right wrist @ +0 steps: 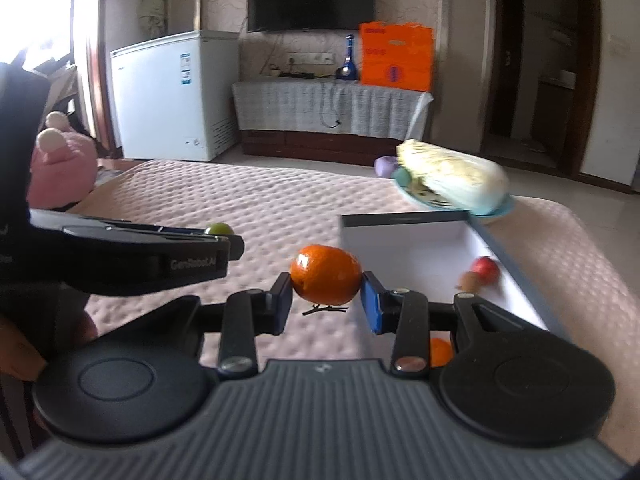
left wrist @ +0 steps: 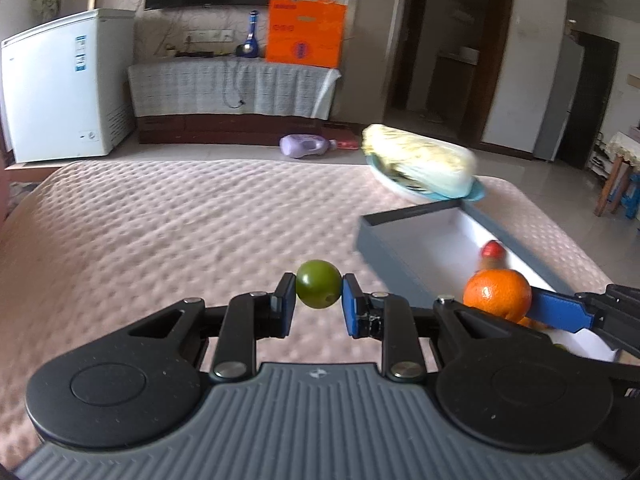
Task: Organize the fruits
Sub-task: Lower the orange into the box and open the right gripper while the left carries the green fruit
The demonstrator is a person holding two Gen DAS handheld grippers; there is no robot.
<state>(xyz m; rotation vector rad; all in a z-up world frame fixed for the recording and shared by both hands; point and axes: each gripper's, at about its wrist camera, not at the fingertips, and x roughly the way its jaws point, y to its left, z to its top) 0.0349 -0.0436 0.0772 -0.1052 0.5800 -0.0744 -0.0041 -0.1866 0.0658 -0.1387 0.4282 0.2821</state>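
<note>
My left gripper point(left wrist: 319, 285) is shut on a small green fruit point(left wrist: 319, 284), held above the pink quilted bed. My right gripper point(right wrist: 326, 280) is shut on an orange mandarin point(right wrist: 326, 275) with a short stem under it. In the left wrist view the mandarin point(left wrist: 497, 295) shows at the right, with one blue right finger beside it. The green fruit point(right wrist: 219, 228) peeks over the left gripper's fingers in the right wrist view. A grey box point(right wrist: 404, 220) with a white inside lies to the right. In it are a red fruit point(right wrist: 485, 269), a brownish one point(right wrist: 469, 281) and another orange point(right wrist: 440, 352).
A blue plate point(right wrist: 500, 209) with a napa cabbage point(right wrist: 454, 178) sits at the bed's far right, just behind the box. A pink plush toy point(right wrist: 60, 172) lies at the left edge. Beyond the bed are a white freezer point(left wrist: 64, 84), a covered cabinet and a purple bottle point(left wrist: 306, 146) on the floor.
</note>
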